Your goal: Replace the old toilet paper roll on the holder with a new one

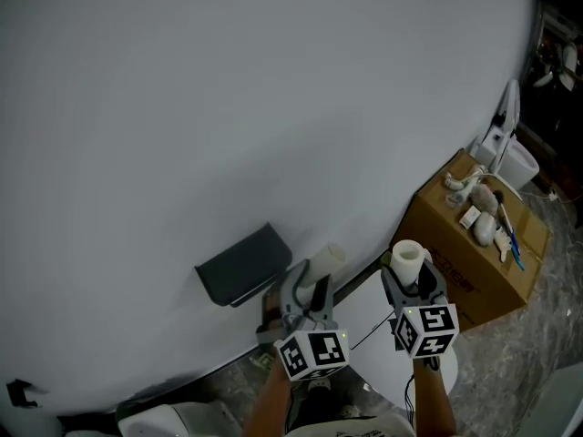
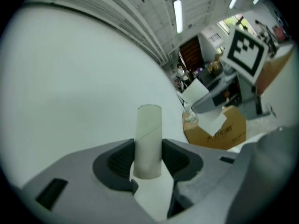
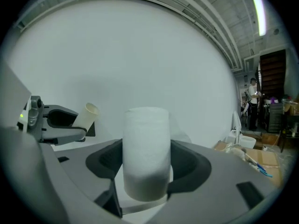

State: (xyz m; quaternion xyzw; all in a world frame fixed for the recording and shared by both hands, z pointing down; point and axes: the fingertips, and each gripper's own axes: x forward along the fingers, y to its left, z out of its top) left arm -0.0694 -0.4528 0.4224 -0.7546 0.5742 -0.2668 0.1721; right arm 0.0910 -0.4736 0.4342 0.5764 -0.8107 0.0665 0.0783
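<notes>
The left gripper [image 2: 148,161] is pinching the old cardboard tube [image 2: 148,139] near its lower end, with the jaws closed against its sides and most of the tube standing up beyond them. The tube is looking bare, thin-walled and pale, with a spiral seam. It is probably very light and easy to crush, so a gentle grip across the middle should suit it.

The right gripper [image 3: 145,169] is clamping the new toilet paper roll [image 3: 145,148] across its width, one dark ribbed pad on each side. The roll is showing a soft, matte white surface that is likely giving a little under the jaws. It is likely light too, though bulkier than the tube, and a loose outer sheet could unwind. The safer hold is on the body of the roll, leaving the hollow core free for the holder.

In the head view both grippers are hanging side by side and close to each other, just right of the holder [image 1: 244,264], a dark grey, smooth, box-like bracket fixed to the plain white wall [image 1: 228,107]. The holder is appearing empty, so by my reading the swap is half done. Further right, a brown cardboard box [image 1: 455,271] is carrying small white odds and ends.
</notes>
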